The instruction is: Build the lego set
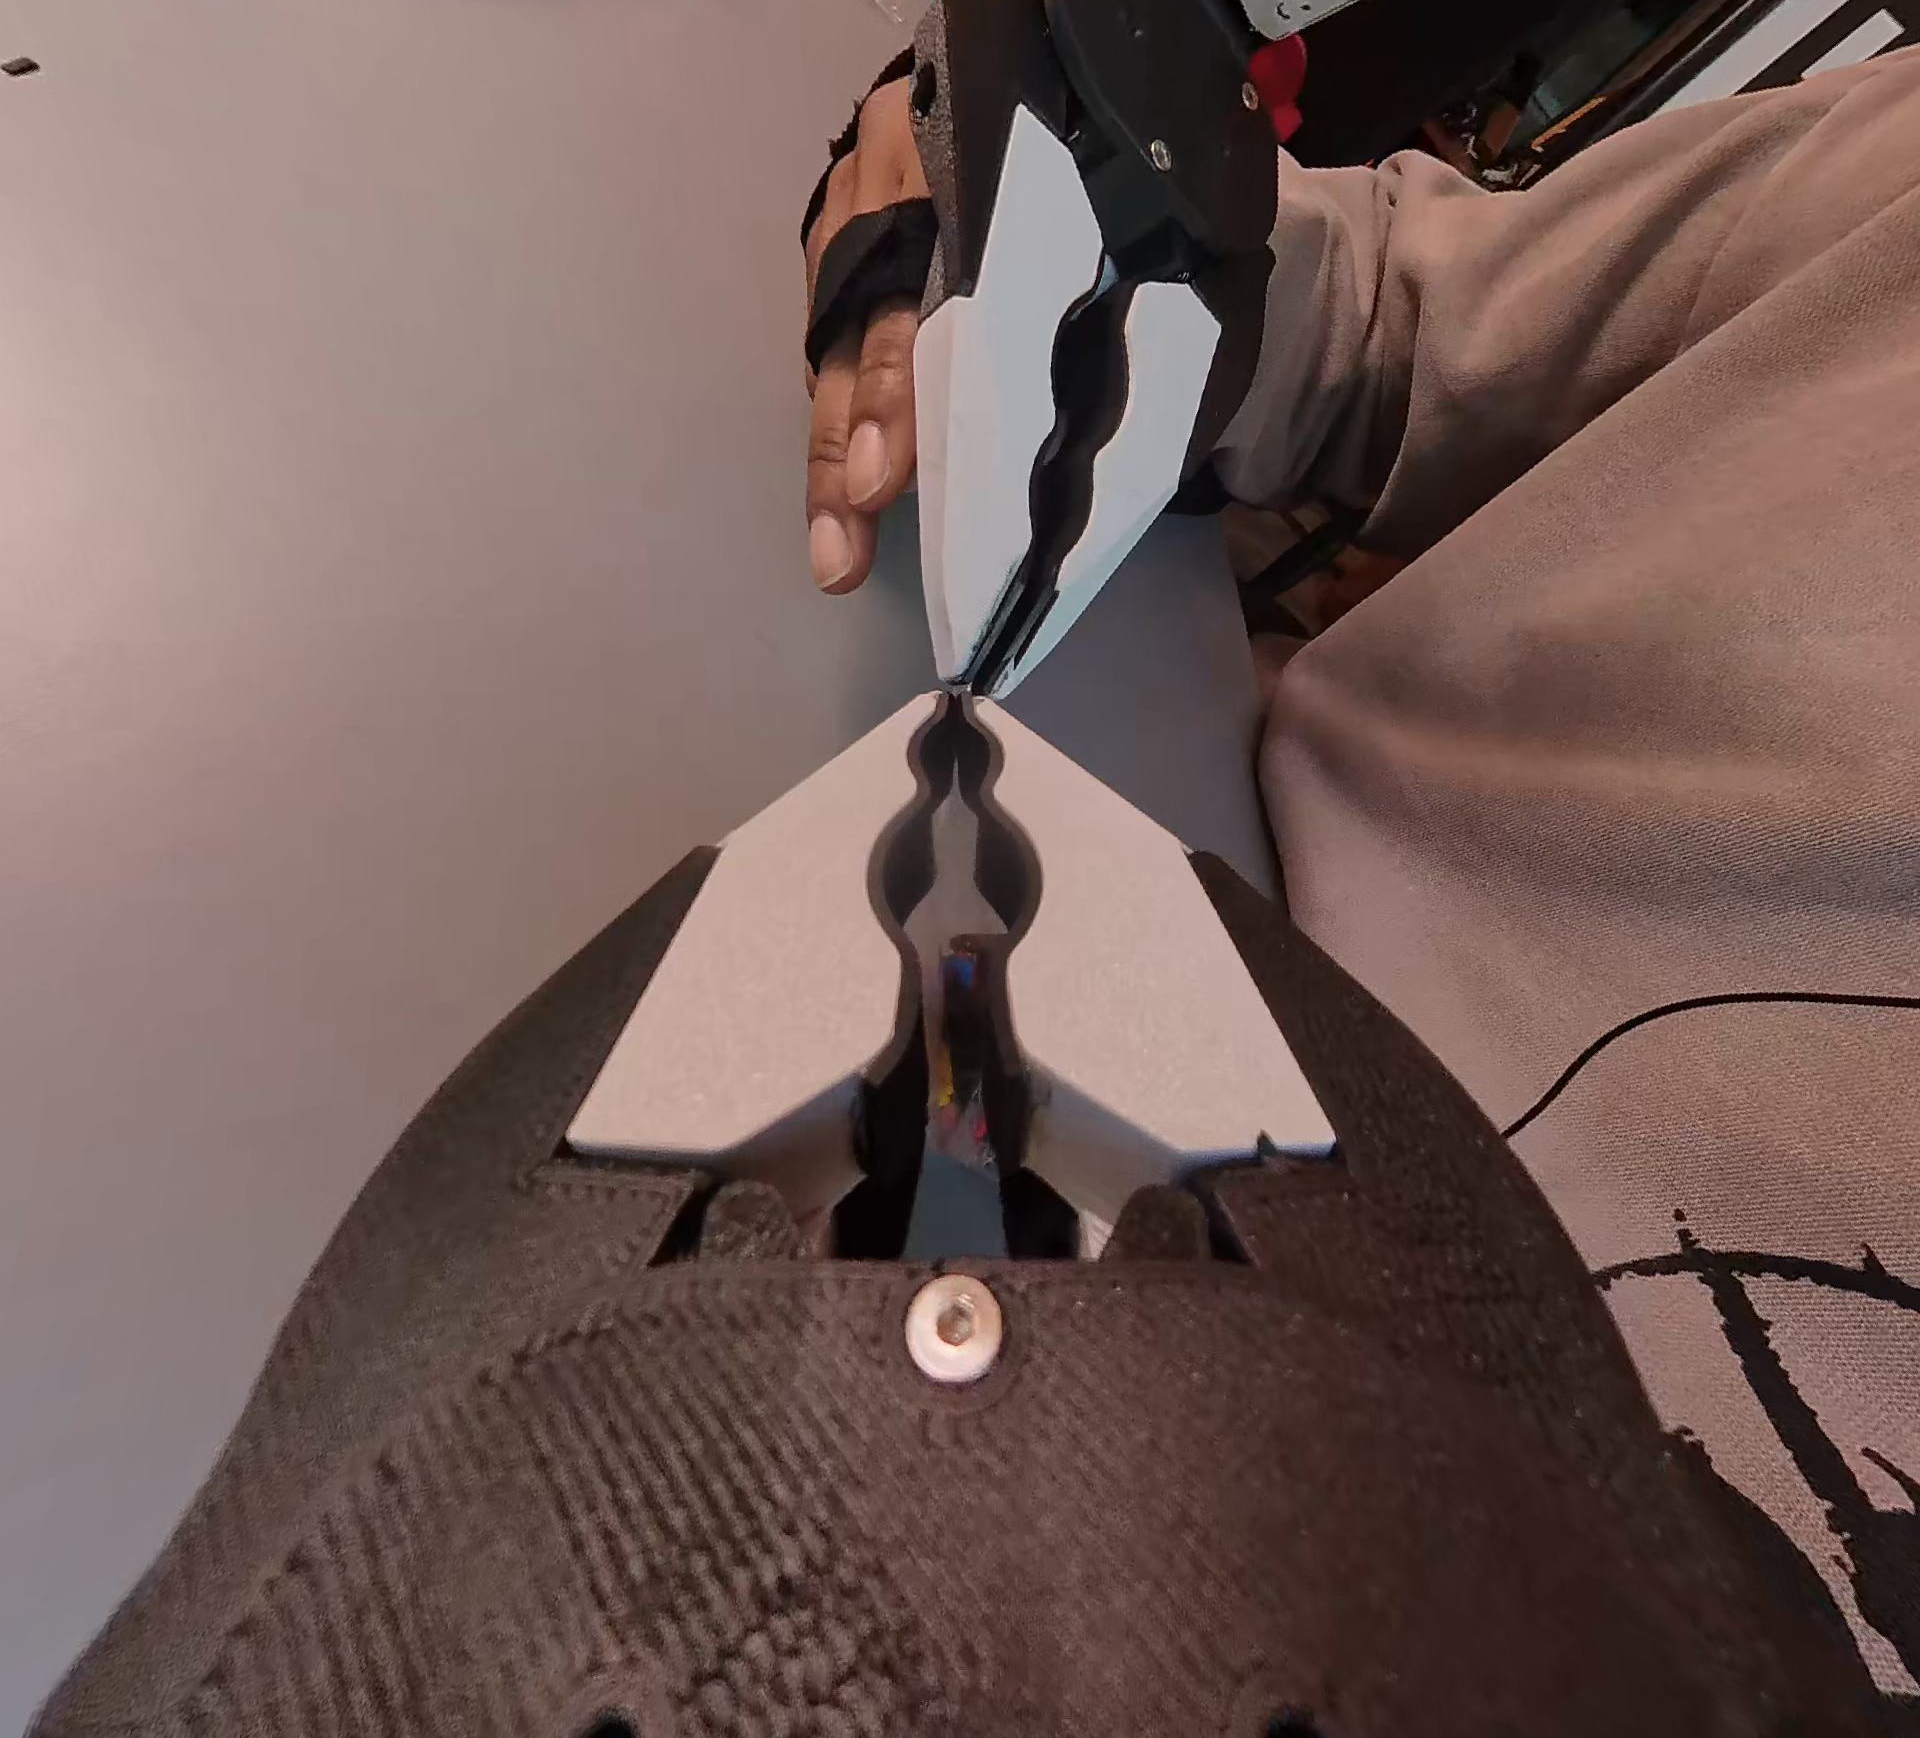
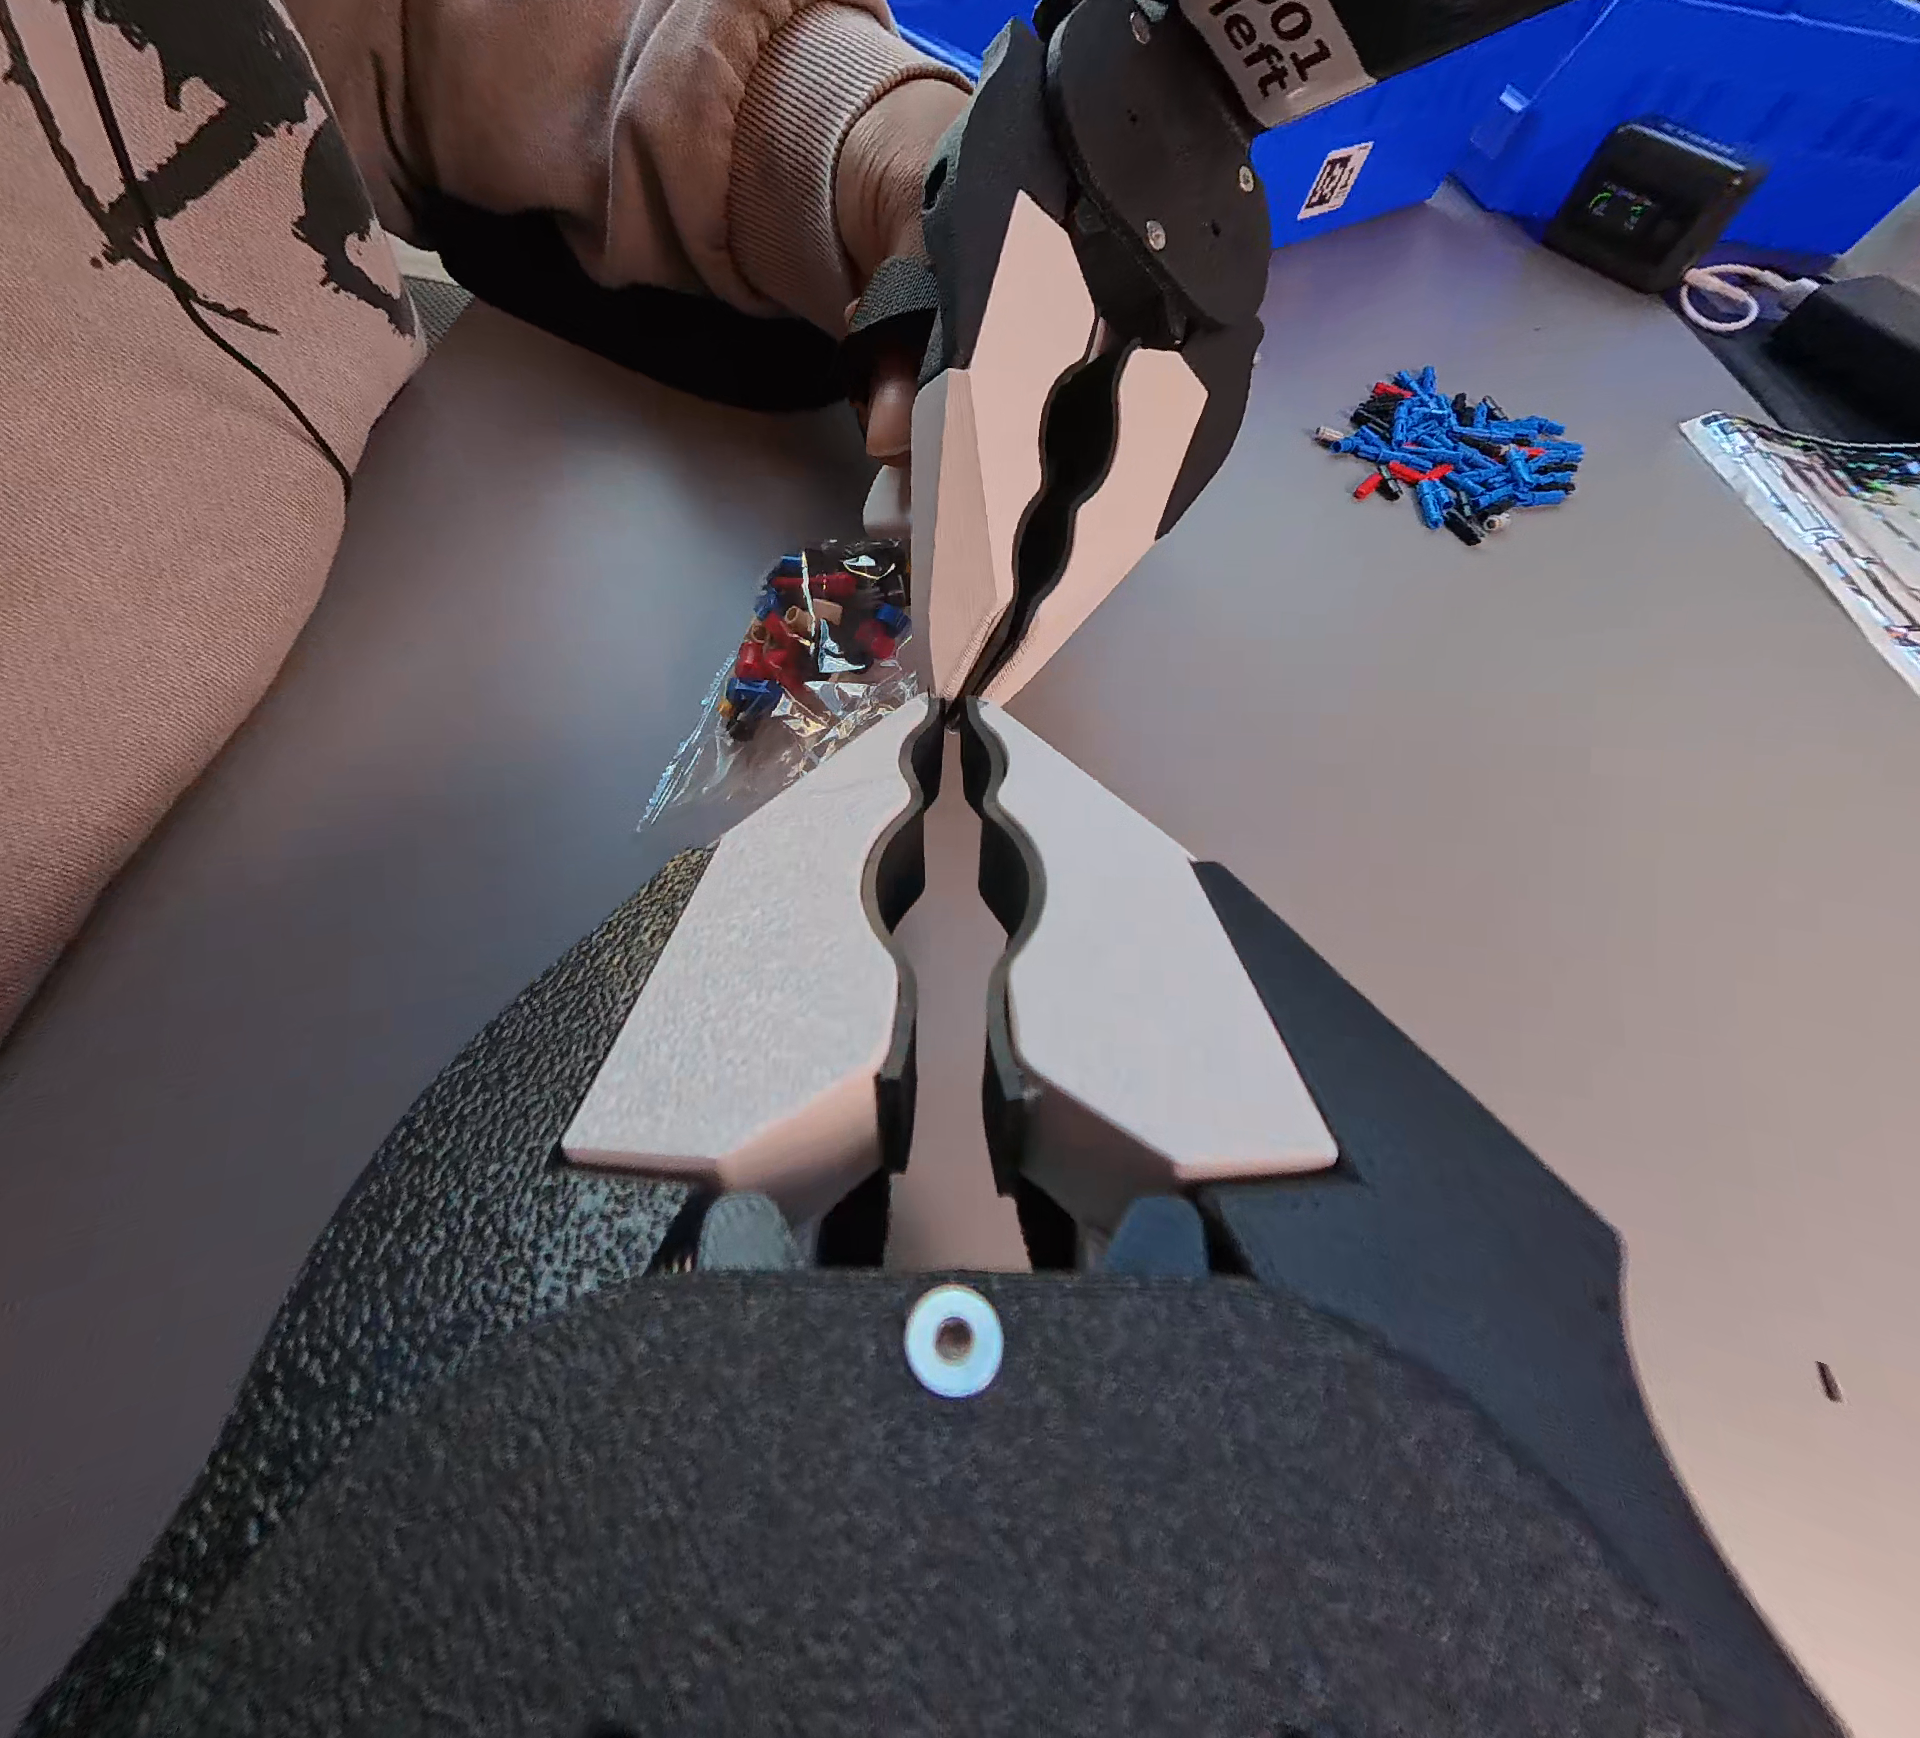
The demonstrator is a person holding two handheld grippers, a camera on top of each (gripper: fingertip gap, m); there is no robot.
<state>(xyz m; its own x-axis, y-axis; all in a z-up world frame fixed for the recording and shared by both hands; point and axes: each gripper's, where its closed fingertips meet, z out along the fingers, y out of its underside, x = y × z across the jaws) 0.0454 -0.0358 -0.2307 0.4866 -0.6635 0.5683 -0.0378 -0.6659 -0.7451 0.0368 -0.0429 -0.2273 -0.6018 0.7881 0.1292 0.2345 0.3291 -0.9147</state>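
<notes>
Bare table (image 2: 1351, 857) lies open to the right of the gripper tips. A bag of pieces (image 2: 821, 649) sits near them on the left; a pile of pins (image 2: 1455, 457) and blue bins (image 2: 1662, 88) block farther right.

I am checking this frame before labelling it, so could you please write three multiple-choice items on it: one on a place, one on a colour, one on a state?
1. Where does the clear bag of parts lie?
A. On the table near the person's sleeve
B. Inside a blue bin
C. On the printed sheet

2. Which colour dominates the loose pile of pins?
A. Yellow
B. Blue
C. White

3. How do the left tool and right tool stand?
A. Far apart
B. Both wide open
C. Tip to tip, both nearly shut

Answers: 1 A, the bag rests on the table beside the sleeve; 2 B, most pins are blue; 3 C, the tips meet, with only slivers between the fingers.
</notes>
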